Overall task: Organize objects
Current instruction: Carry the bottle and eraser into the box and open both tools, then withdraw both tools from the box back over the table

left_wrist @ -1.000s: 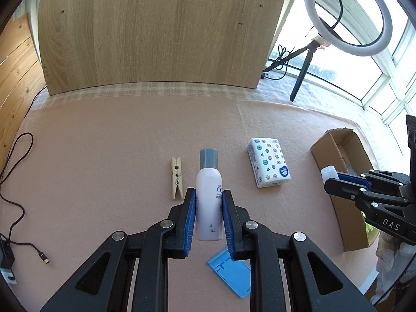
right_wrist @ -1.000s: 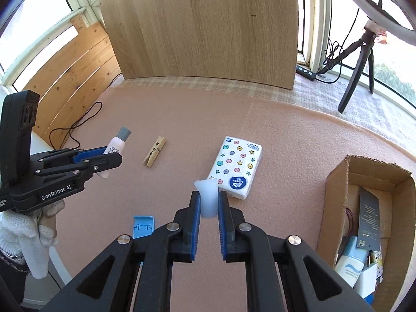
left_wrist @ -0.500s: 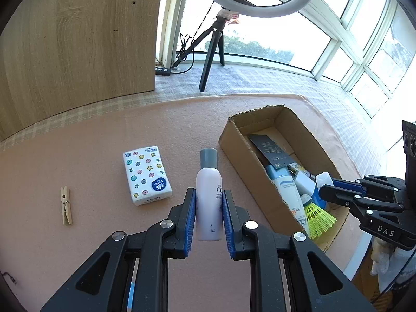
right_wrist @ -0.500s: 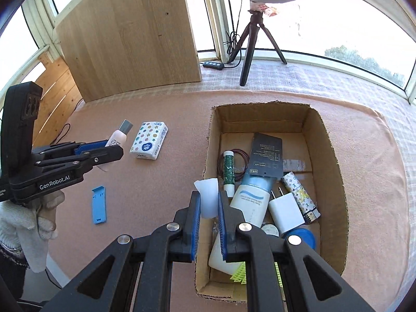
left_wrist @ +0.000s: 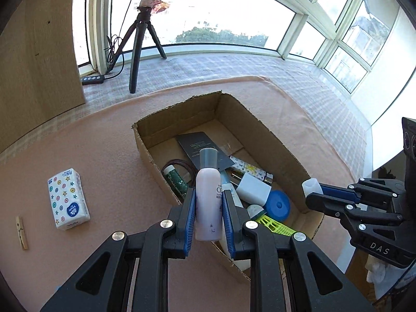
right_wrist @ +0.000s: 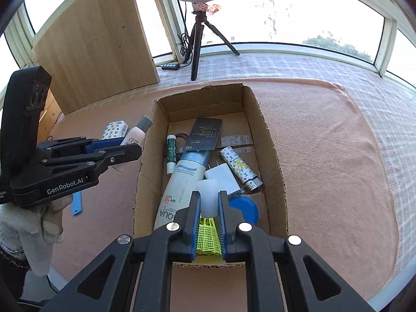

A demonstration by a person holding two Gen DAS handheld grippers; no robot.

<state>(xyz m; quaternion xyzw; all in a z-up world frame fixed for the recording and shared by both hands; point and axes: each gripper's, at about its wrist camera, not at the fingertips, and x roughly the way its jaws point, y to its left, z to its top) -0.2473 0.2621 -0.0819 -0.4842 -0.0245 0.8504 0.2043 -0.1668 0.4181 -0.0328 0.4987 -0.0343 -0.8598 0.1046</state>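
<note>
Now: two grippers hold small items over an open box

Left wrist view: the left gripper (left_wrist: 208, 208) points down and forward, its blue pads closed on the lower body of a pale pink bottle (left_wrist: 208, 200) with a grey cap. The bottle stands upright between the jaws, over the near left wall of a cardboard box (left_wrist: 273, 140) that already holds a sunscreen tube, a white charger, a blue lid and a yellow-green shuttlecock. On the pink cloth to the left lie a patterned tissue pack (left_wrist: 68, 202) and a wooden clothespin (left_wrist: 21, 232).

Right wrist view: the right gripper (right_wrist: 209, 208) is nearly closed on a small translucent white cap (right_wrist: 208, 195), held above the box's near end.

Handling, as a judgement: the bottle looks light, rigid and smooth, so it could slip; the mid-body grip suits it. The cap seems very light and thin-walled, best pinched gently across its sides.
</note>
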